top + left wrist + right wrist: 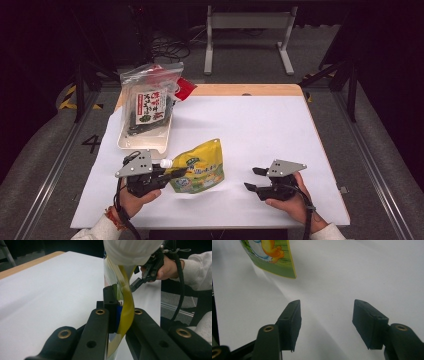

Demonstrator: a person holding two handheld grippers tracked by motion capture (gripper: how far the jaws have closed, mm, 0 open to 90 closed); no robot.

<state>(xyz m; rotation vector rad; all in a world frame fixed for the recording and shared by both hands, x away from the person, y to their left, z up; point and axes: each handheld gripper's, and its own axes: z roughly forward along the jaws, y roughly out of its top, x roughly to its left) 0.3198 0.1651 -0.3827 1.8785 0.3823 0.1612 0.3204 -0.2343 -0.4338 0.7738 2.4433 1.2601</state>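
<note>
A yellow-green spouted pouch (197, 167) with a white cap (166, 163) sits left of the table's middle, its spout end lifted. My left gripper (175, 174) is shut on the pouch's edge near the spout. In the left gripper view the yellow edge (126, 312) is pinched between the two black jaws of that gripper (122, 312), under the white cap (130, 251). My right gripper (250, 179) rests to the right of the pouch, apart from it, jaws open. In the right gripper view this gripper (327, 320) holds nothing, and the pouch's corner (274, 257) hangs beyond it at upper left.
A white tray (145, 139) at the back left holds a clear zip bag with a seaweed packet (150, 107); a red packet (185, 87) lies behind it. A white sheet (260, 125) covers the wooden table (240, 90). A grey metal stand (247, 22) is on the floor beyond.
</note>
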